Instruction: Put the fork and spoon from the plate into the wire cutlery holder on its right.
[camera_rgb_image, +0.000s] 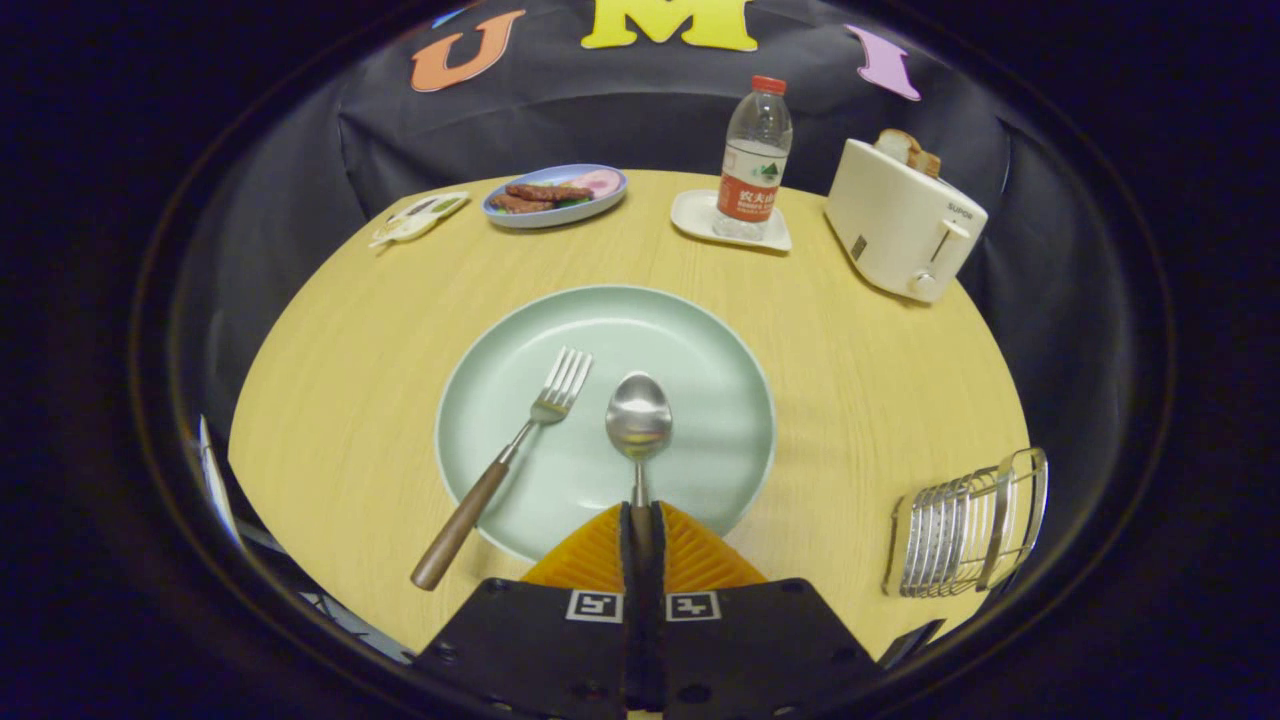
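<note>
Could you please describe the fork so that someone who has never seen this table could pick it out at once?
Start at the large pale green plate in the middle of the wooden table. Two utensils lie on it: the spoon, its handle pinched between the fingers of the shut gripper, and, left of it, the fork. The fork has tines and a brown wooden handle overhanging the plate's near rim.
</note>
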